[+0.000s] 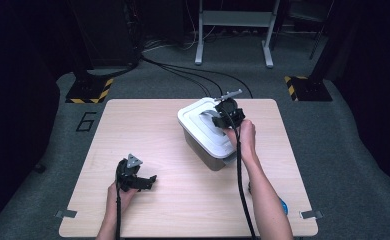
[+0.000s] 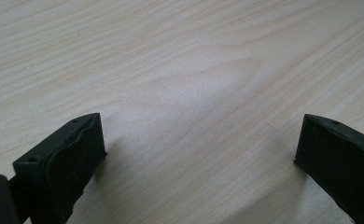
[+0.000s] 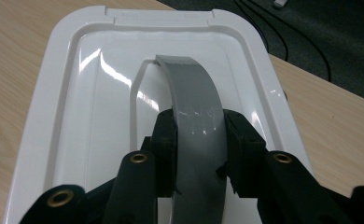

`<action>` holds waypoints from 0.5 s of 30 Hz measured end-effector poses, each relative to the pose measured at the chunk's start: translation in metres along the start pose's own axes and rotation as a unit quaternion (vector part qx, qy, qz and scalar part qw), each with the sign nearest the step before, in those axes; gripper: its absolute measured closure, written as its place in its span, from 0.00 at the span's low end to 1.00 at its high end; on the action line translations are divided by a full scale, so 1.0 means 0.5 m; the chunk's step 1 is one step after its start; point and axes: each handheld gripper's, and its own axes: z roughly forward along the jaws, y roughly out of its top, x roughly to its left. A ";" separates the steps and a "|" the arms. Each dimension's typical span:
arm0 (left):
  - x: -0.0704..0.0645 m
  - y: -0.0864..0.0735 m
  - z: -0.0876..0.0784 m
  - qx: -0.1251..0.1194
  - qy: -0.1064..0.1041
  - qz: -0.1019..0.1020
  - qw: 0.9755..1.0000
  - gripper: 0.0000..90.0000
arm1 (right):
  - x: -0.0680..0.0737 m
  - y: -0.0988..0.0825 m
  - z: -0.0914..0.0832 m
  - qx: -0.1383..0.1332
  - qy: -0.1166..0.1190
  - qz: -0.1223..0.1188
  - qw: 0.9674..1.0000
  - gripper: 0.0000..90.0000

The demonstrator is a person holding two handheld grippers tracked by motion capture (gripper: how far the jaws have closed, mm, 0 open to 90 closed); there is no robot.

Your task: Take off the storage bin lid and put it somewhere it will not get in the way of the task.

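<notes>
Grey handle [image 3: 196,126] is pinched between the right tongs [image 3: 199,140], jaws pressed on either side of it, right over the white lid [image 3: 82,121] of the bin [image 1: 208,135], which sits on the far right part of the wood surface [image 1: 173,200]. Left tongs [image 2: 199,149] are spread wide with nothing in them, low over bare wood near the front left, well apart from the bin.

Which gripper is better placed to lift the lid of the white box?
The right gripper: its jaws are closed on the grey handle of the lid. The left gripper is open, low over the bare table, apart from the box.
</notes>
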 end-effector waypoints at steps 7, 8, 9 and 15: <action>0.003 0.001 -0.002 0.007 -0.001 0.011 1.000 0.01 | -0.001 0.011 -0.029 -0.011 -0.008 -0.006 1.000 0.75; 0.002 0.001 -0.002 0.007 -0.001 0.010 1.000 0.01 | -0.003 0.012 -0.033 -0.015 -0.008 -0.012 1.000 0.75; 0.003 0.001 -0.002 0.007 -0.001 0.010 1.000 0.01 | -0.003 0.014 -0.038 -0.017 -0.009 -0.011 1.000 0.75; 0.002 0.001 -0.002 0.007 -0.001 0.012 1.000 0.01 | -0.009 0.016 -0.061 -0.023 -0.017 -0.017 0.999 0.75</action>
